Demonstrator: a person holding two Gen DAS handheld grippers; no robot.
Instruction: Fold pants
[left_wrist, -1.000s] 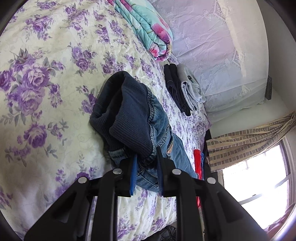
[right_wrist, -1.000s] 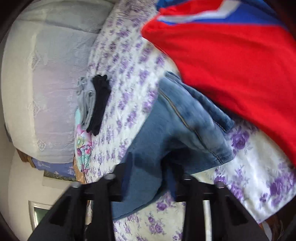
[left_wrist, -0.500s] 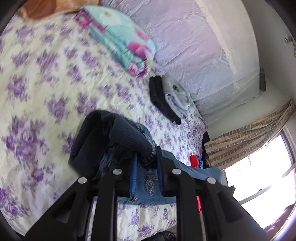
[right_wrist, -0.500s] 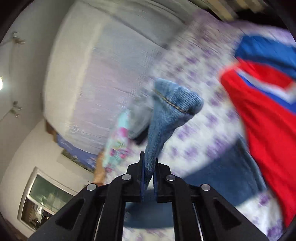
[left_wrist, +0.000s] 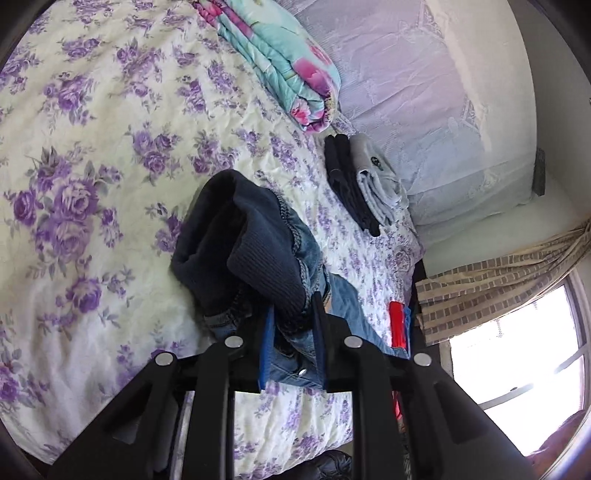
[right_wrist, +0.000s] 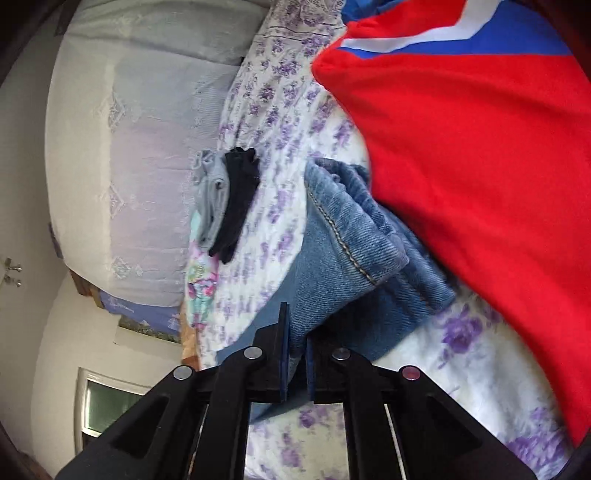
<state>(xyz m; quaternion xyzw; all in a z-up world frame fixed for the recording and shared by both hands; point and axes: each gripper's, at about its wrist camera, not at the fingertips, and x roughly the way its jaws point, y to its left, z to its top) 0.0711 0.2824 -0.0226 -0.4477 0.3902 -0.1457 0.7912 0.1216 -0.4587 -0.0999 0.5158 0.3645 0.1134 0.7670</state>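
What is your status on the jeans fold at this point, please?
Left gripper jaws shut on jeans waistband. Right gripper jaws shut on a leg end. Red garment lies against the leg hem.

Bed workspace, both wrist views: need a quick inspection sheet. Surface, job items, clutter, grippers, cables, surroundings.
Surface: bed with a cream quilt printed in purple flowers, wrinkled.
Job's things: jeans with a dark ribbed waistband, held at both ends; the leg hems lie doubled beside the red garment.
Clutter: red garment with blue and white stripes; folded teal floral blanket; small pile of folded dark and grey clothes.
Grippers: left gripper shut on the waistband end; right gripper shut on denim near the hems.
Cables: nothing seen.
Surroundings: pale padded headboard, tied striped curtain, bright window.
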